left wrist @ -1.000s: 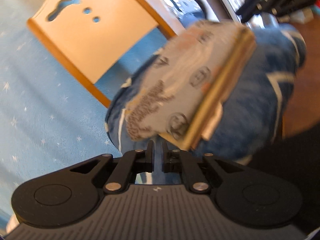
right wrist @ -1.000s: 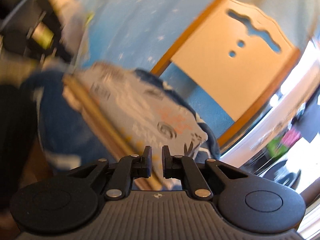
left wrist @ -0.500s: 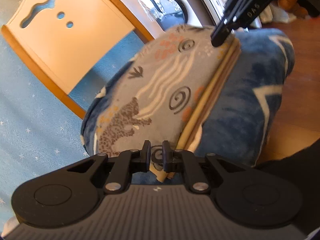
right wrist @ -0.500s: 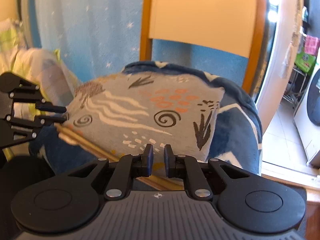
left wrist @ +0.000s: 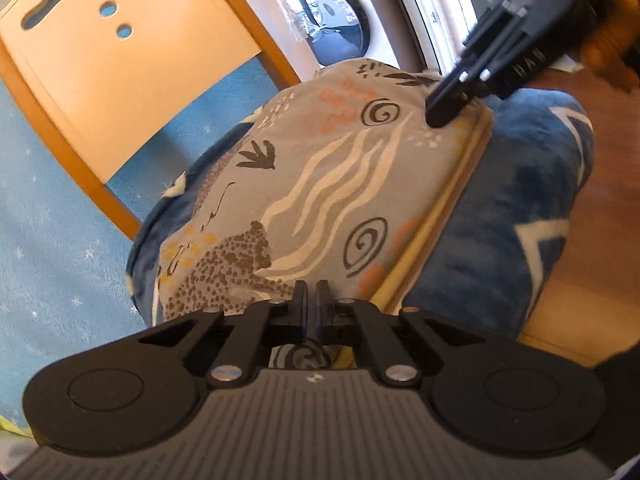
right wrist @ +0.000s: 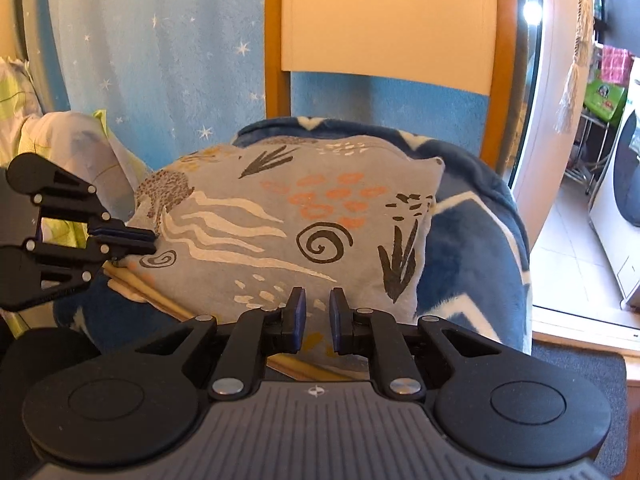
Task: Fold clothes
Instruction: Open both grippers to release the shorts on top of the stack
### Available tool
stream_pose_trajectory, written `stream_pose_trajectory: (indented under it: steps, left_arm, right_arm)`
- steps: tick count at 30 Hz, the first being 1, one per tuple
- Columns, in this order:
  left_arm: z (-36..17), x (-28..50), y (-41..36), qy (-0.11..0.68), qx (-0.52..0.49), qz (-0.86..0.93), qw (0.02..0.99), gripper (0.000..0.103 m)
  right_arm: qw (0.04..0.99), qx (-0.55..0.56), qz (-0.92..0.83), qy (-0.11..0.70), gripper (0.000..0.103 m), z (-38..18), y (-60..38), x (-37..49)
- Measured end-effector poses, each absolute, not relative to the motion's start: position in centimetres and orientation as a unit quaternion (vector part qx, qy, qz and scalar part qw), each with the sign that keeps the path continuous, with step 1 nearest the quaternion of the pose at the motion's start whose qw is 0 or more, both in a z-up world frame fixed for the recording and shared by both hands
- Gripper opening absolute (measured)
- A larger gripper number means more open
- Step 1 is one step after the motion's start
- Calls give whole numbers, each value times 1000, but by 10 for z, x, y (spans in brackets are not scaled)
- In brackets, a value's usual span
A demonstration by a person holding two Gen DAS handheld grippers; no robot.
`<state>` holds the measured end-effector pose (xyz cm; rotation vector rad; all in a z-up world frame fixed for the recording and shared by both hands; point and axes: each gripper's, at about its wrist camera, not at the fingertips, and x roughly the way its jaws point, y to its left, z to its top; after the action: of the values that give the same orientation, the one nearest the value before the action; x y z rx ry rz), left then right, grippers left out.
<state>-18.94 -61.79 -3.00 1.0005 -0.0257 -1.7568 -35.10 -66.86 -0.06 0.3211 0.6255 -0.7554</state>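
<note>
A folded grey garment (left wrist: 340, 184) printed with spirals, waves and leaves lies flat on a blue blanket (left wrist: 500, 220) spread over a chair seat. Yellow layers show along its folded edge. My left gripper (left wrist: 311, 296) is shut on the garment's left corner, its jaws almost touching. From the right wrist it is turned on its side, left gripper (right wrist: 154, 240) against the garment (right wrist: 288, 224). My right gripper (right wrist: 317, 300) sits over the near edge, narrowly open, and flat cloth shows through the gap. From the left, the right gripper (left wrist: 436, 118) tip rests on the far corner.
The wooden chair back (right wrist: 388, 20) rises behind the blanket (right wrist: 472, 248), with a blue starry curtain (right wrist: 160, 60) beyond. Pale green bedding (right wrist: 80, 140) is piled at the left. A washing machine (right wrist: 624, 184) stands past a doorway at the right, and a dark mat (right wrist: 580, 360) covers the floor below.
A second ago the garment was blurred and in motion between both grippers. It now lies still on the blanket. The left jaws have drawn closer together.
</note>
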Motion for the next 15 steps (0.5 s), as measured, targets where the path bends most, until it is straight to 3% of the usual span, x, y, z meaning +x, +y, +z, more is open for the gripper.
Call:
stream_pose_trajectory:
  steps: [4,8,11,15]
  left_arm:
    - [-15,-177,-633,-4,387,-725,570,13]
    - [-9,-165,-663,13,374,-712,594,14]
    - [-20,-153,-681,52,380,-711,590,14]
    - [-13,-147,-679,54,368,-707,602,17]
  right_arm:
    - [875,131,-382,266,14,18,-686,-339]
    - [861,130,-405,281,14,6,-715,-327]
    - [845,189,-405,294,13,-19,-736,-335]
    - [849,188,-413,270,13,-4,-732,-339]
